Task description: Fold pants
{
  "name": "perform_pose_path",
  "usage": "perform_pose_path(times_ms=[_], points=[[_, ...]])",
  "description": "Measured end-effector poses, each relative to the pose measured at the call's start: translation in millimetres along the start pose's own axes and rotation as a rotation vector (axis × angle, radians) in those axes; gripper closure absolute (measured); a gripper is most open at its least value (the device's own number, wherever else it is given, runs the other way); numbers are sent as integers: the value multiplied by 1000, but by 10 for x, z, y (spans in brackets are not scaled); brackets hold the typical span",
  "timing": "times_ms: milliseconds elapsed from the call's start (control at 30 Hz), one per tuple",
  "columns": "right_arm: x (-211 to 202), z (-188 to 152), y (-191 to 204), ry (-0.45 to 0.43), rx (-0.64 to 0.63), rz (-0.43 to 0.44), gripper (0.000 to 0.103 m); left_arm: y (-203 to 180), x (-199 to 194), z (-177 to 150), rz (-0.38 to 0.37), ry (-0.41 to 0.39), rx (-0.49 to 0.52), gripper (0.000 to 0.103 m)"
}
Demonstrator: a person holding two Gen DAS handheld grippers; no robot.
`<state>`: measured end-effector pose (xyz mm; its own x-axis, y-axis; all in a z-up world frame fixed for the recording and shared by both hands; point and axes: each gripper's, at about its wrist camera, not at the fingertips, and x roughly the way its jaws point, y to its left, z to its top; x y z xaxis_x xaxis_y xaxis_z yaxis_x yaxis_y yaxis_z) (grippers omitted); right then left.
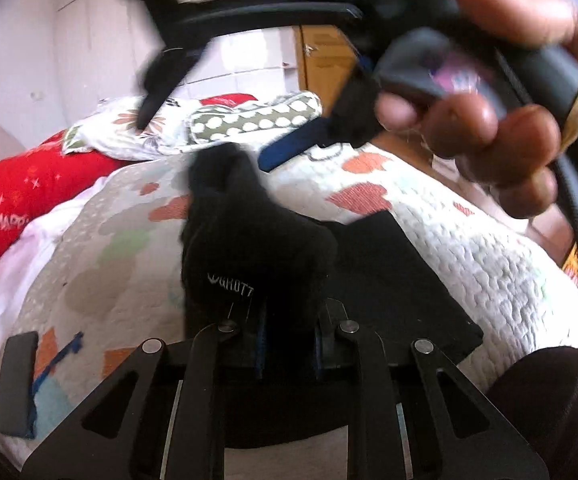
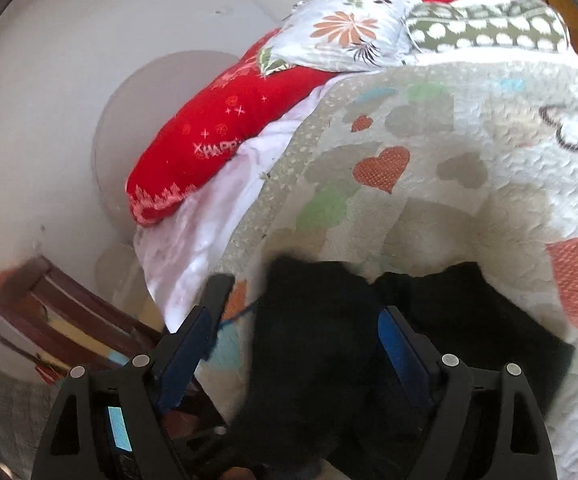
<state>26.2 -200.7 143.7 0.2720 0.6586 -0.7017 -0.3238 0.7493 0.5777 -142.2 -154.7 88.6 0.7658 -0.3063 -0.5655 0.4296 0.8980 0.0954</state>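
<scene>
The black pants [image 1: 389, 280] lie on a heart-patterned quilt [image 1: 469, 248]. My left gripper [image 1: 289, 332] is shut on a bunched part of the pants with white lettering [image 1: 231, 284], lifted above the quilt. My right gripper [image 1: 217, 80] shows blurred at the top of the left wrist view, held by a hand [image 1: 509, 120], above the pants. In the right wrist view my right gripper [image 2: 305, 304] stands open, its blue-padded fingers [image 2: 397, 344] on either side of a raised fold of the pants [image 2: 313, 340], not closed on it.
A red pillow [image 2: 217, 140], a floral pillow [image 2: 341, 28] and a green dotted pillow [image 2: 485, 28] lie at the far end of the bed. A white wall [image 2: 49, 100] and a wooden frame [image 2: 69, 320] are to the left. A wooden door [image 1: 329, 60] stands beyond.
</scene>
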Motion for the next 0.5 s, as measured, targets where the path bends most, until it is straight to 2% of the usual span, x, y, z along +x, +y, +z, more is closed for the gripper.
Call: perform_pose_path(times_ms=[33,67,100,133,167,300,367,400,433,467,500], points=[[21,-37,5,14,-28,-49,17,-28,12,-16,0,3,4,87],[21,-37,5,14,-28,-49,17,-48,25,-17,0,6,6,87],[45,-58,-20,34,-49,-101,17,-60,28,-29,0,7,8,87],[164,-133,-133,86,-47,-205,17,-58,43,-30,2,9,11,87],[175,-155,-198,93,-21,-214,17,-72,34,-47,5,10,16,87],[168,-243,-505,73,142,-57,17,-78,41,-64,6,15,30,87],[256,-292,-552,88,135,-25,18,-130,65,-80,13,20,46,87],[300,-304,-531,86,98,-25,31,-153,62,-82,20,23,58,87],[316,-308,-495,80,64,-36,51,-160,71,-69,19,35,63,87],[291,-308,-469,61,40,-42,57,-152,60,-66,16,40,61,87],[250,-307,-429,48,25,-44,69,-119,17,-28,11,35,52,87]])
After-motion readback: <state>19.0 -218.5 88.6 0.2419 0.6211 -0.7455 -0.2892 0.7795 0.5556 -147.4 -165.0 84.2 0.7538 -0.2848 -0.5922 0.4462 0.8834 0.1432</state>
